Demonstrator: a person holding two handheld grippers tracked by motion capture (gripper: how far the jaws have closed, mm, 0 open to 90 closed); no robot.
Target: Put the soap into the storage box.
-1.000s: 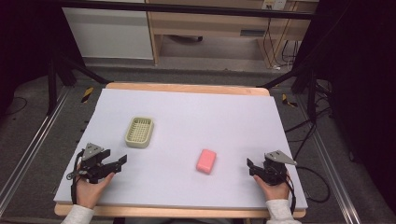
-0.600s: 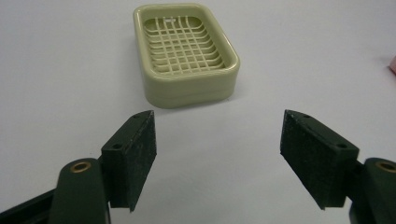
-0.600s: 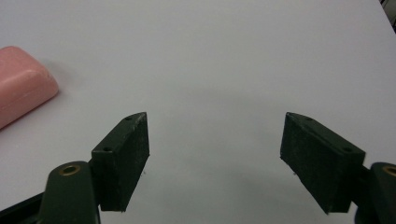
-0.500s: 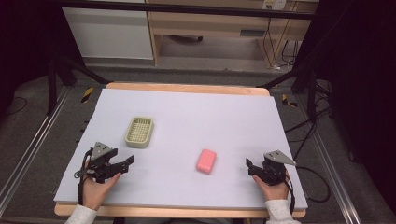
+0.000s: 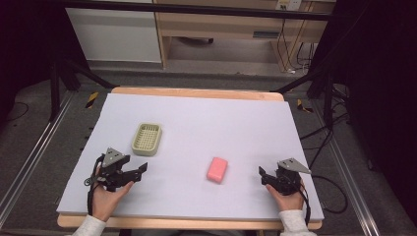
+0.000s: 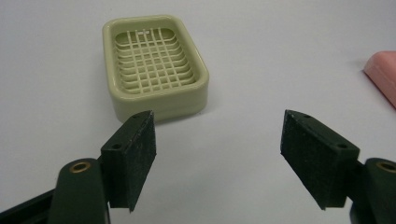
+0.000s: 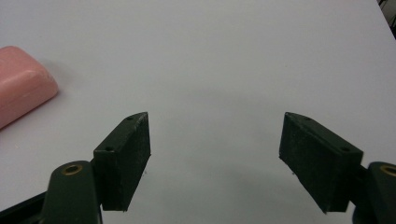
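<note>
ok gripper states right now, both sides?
Left gripper: open, holding nothing, jaws aimed near the soap dish.
Right gripper: open, holding nothing, pink soap off to its left.

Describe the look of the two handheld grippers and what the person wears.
Both the left gripper and right gripper are black, each topped by a grey three-cornered plate and trailing a black cable. Their pads are dark, flat and rough-textured, with brass-coloured pivot rings. The sleeve cuffs are light grey.

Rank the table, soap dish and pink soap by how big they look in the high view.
1. Table, by far the largest.
2. Soap dish.
3. Soap, slightly smaller than the dish, though it lies nearer the camera, so the margin is unsure.
</note>
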